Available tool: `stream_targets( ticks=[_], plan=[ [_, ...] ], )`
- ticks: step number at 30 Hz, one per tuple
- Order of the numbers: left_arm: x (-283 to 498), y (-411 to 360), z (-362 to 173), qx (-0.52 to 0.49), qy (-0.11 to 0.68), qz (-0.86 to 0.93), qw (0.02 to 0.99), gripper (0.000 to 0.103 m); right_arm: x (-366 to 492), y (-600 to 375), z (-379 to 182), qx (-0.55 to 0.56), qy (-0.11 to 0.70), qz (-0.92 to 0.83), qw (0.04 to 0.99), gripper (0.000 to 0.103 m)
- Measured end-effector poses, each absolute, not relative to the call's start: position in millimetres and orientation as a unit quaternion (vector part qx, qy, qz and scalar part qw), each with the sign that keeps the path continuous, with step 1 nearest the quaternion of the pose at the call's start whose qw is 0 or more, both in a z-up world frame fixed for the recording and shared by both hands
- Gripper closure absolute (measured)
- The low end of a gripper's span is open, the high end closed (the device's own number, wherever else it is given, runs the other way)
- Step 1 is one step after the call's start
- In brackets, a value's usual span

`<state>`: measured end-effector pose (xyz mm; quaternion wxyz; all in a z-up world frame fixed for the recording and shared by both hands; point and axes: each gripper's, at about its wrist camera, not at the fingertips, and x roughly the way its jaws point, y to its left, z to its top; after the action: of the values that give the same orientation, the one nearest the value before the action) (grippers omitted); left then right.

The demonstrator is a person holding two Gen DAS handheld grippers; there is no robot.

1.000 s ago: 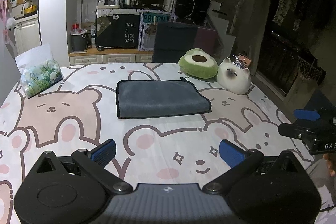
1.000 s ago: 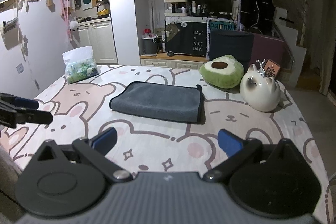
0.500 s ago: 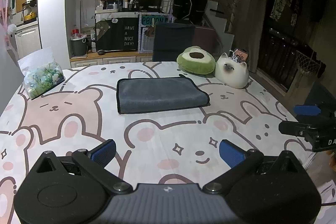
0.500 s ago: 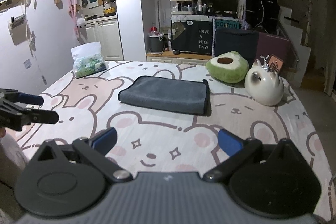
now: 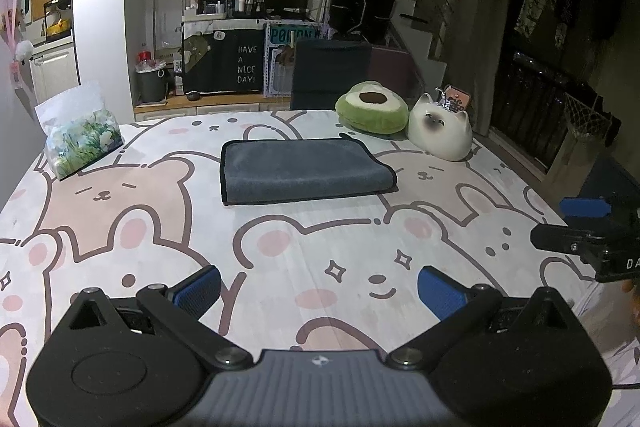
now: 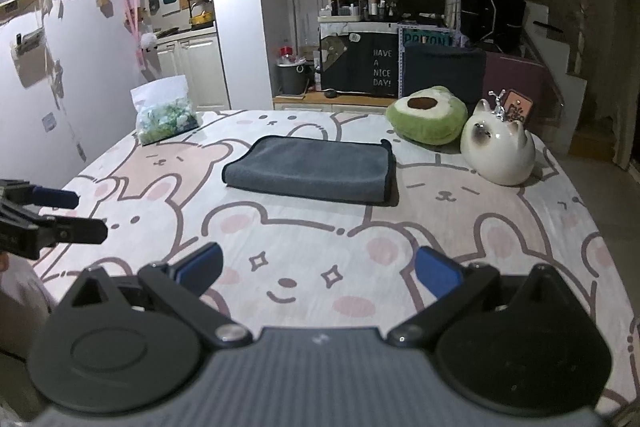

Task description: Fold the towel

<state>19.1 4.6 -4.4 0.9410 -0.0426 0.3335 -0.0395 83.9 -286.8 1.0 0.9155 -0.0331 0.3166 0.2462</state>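
A: What has changed in the last second?

B: Both grippers have drawn back toward the near edge of the table; the gray towel point(image 5: 302, 169) now looks farther away than one second ago. The towel itself has not moved. It lies flat in the middle of the table, already folded into a neat rectangle with a dark border.

A: And the grippers?

B: The left gripper point(image 5: 319, 289) is wide apart and holds nothing. The right gripper point(image 6: 318, 273) is the same, wide and empty. Each one hangs above the near part of the table, well apart from the towel.

A: What does this mean for the task?

B: Probably the folding is finished, or another fold must start with a new approach. From these views it is not possible to decide.

A: Describe the surface and the room.

B: The tablecloth point(image 5: 280, 247) has pink and white cartoon bears. Behind the towel sit an avocado plush point(image 5: 372, 107) and a white cat figure point(image 5: 440, 137), just beside each other. A tissue pack point(image 5: 80, 135) stands at the far left. Beyond is a dim kitchen with a "HAVE A NICE DAY!" sign point(image 5: 247, 64).
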Motion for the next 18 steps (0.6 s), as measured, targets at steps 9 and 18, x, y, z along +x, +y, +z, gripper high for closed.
stream_targets(
  ticks=[9, 18],
  plan=[
    [17.7, 4.6, -4.3, -0.043, 0.333, -0.036, 0.941, 0.0, 81.2, -288.9, 0.1, -0.035, 0.31, 0.243, 0.918, 0.0],
    [17.8, 4.9, -4.6, -0.043, 0.334, -0.037, 0.941, 0.0, 80.2, -287.3, -0.9, -0.041, 0.311, 0.243, 0.918, 0.0]
  ],
)
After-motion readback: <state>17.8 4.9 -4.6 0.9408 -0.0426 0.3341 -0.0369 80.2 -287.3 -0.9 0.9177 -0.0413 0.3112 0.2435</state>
